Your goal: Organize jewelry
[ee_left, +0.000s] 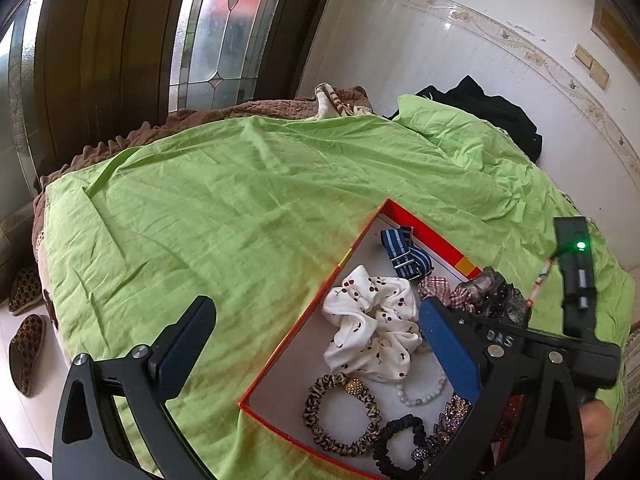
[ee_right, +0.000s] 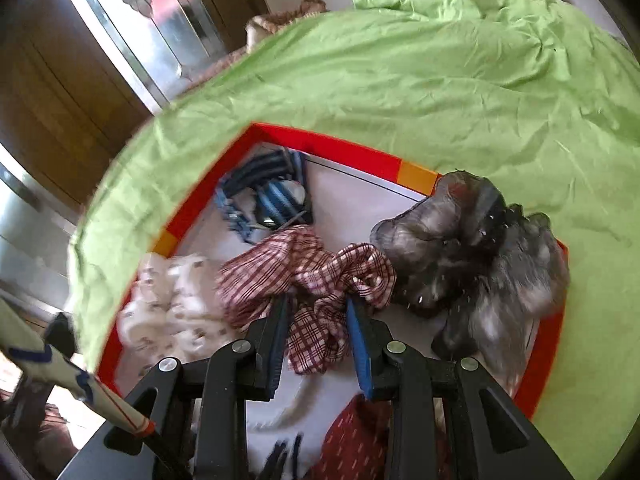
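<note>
Between R fingers (ee_right: 318,334): plaid scrunchie (ee_right: 308,280), pinched.

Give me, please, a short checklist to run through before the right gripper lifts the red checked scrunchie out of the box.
1. Right gripper closed on the red checked scrunchie: ok.
2. Scrunchie free of the grey lace scrunchie: cannot tell, they touch.
3. Left gripper open and empty: ok.
4. Left gripper clear of the lift path: not ok, one finger hangs over the box.
5. Box flat on the green sheet: ok.
</note>
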### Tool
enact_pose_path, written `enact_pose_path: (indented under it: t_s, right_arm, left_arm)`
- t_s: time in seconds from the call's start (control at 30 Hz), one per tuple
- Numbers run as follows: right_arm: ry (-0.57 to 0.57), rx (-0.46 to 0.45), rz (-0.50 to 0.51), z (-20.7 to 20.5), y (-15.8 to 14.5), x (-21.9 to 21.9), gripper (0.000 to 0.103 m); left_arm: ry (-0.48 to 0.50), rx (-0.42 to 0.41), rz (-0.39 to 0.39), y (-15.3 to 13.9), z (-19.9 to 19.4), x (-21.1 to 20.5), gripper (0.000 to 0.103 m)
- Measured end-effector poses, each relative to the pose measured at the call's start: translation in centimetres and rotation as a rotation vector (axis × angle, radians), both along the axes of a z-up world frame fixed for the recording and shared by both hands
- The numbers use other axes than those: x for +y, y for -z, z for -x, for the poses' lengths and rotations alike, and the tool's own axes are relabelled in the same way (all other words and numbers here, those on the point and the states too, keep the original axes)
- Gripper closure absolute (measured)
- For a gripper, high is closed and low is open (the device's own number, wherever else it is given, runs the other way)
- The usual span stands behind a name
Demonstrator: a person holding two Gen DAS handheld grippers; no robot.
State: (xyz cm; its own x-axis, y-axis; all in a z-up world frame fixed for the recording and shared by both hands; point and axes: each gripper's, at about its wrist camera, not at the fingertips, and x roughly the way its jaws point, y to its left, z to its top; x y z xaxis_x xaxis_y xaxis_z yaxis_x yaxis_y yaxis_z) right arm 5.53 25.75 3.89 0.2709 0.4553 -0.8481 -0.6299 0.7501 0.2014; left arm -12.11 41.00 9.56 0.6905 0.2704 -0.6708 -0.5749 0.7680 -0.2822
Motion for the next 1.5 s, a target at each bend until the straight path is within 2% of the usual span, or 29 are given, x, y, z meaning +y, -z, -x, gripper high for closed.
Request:
enact_pose_path:
  t_s: [0.17,0.3,0.33,0.43,0.5,0.6,0.73,0.8,0.87,1.03,1.13,1.27,1.4,1.5]
  right_arm:
    - [0.047,-0.038,0.026,-1.1,0.2,-0.9,0.071]
    - [0.001,-0.025,-0.083,-0.5,-2.0,-2.8,0.071]
    - [0.01,-0.065,-0.112,-0.4,-3.2,-3.8,0.071]
    - [0.097,-0.135,-0.115,-1.3,-4.7,-5.5,0.071]
    - [0.151,-0.137,-0.079,-2.8,-4.1,-6.0,0.071]
    - [0.198,-0.094,-0.008,-4.7,-1.7,-6.2,0.071]
    - [0.199,-0.003,-0.04,-5.1,0.3,-6.7,0.071]
    - [0.167,0.05,-0.06,-4.7,0.9,-6.7,0.071]
    - [0.137,0.062,-0.06,-3.9,1.1,-6.4,0.071]
    - [0.124,-0.061,-0.081,-1.2,-1.5,-7.5,0.071]
    - [0.117,-0.085,-0.098,1.5,-2.4,-9.3,0.071]
    - [0.062,-0.1,-0.065,5.1,-1.7,-10.6,0.071]
    - [0.028,-0.074,0.012,6.2,0.5,-10.1,0.071]
    - [0.037,-0.086,-0.018,6.6,0.2,-10.8,0.071]
  left_arm:
    - [0.003,0.005,-0.006,0.1,-0.5,-0.2,0.002]
    - [0.008,0.012,-0.027,0.0,-0.7,-0.4,0.002]
    - [0.004,0.01,-0.032,0.0,-0.6,-0.5,0.002]
    - [-0.001,0.004,-0.025,-0.1,-0.6,-0.6,0.002]
    - [0.007,0.009,-0.021,0.0,-0.9,-0.8,0.002]
    - [0.019,0.025,-0.042,0.1,-1.2,-1.3,0.002]
    - [0.016,0.027,-0.044,0.2,-1.3,-1.5,0.002]
    - [0.016,0.029,-0.034,0.3,-1.4,-1.4,0.002]
    - [0.019,0.031,-0.029,0.3,-1.5,-1.6,0.002]
    - [0.051,0.044,-0.062,0.3,-1.7,-2.1,0.002]
    - [0.072,0.052,-0.077,0.4,-1.8,-2.5,0.002]
    - [0.075,0.053,-0.087,0.3,-1.7,-2.8,0.002]
    - [0.087,0.053,-0.103,0.3,-1.9,-3.4,0.002]
    - [0.102,0.047,-0.145,0.0,-1.8,-4.2,0.002]
